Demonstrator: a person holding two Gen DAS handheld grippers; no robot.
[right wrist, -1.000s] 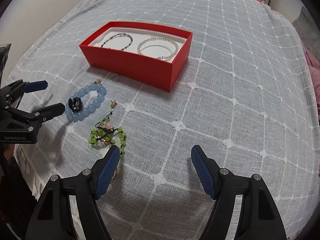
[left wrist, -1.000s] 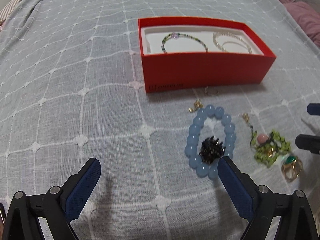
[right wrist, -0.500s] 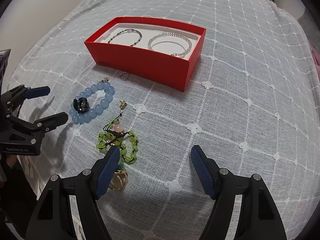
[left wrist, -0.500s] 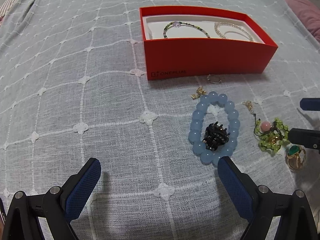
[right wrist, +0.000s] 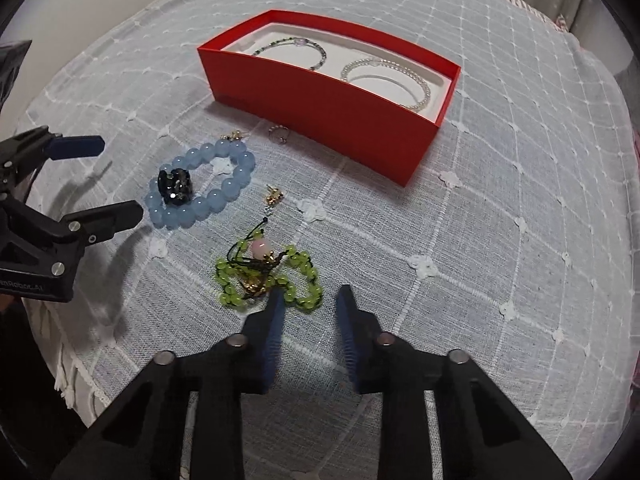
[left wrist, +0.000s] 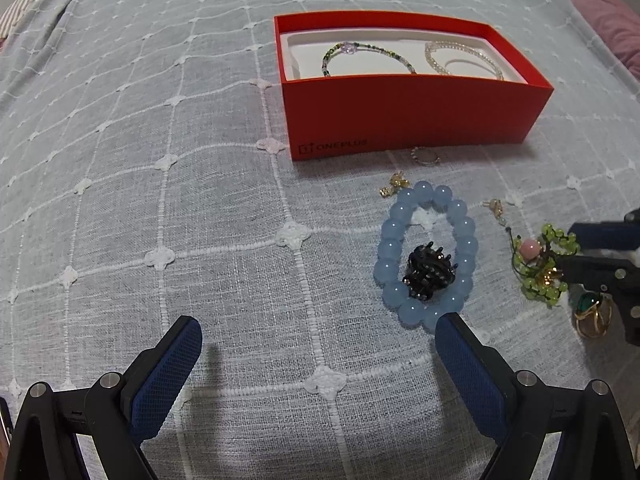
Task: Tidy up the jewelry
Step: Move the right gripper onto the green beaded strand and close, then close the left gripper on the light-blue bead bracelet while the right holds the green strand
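A green bead bracelet [right wrist: 228, 276] with a pink bead and gold charm lies tangled on the grey cloth. My right gripper [right wrist: 310, 300] straddles its near loop, jaws closing, a small gap still showing beside the beads. From the left wrist view the right gripper [left wrist: 576, 252] sits at the bracelet [left wrist: 536, 284]. A gold ring with a green stone [left wrist: 592, 312] lies just beside it. A blue bead bracelet [left wrist: 390, 248] encircles a black cluster ring [left wrist: 430, 270]. My left gripper [left wrist: 320, 340] hovers open beside it, holding nothing. The red box [right wrist: 320, 108] holds two bracelets.
A small silver ring [left wrist: 425, 157] lies against the front of the red box [left wrist: 400, 112]. A gold earring [left wrist: 394, 184] and a gold charm [left wrist: 496, 206] sit near the blue bracelet [right wrist: 240, 178]. Pink fabric [left wrist: 600, 12] lies at the far right.
My right gripper has slid forward and down over the green bracelet, and its jaws have narrowed from wide apart to a small gap. The left gripper has stayed put and open.
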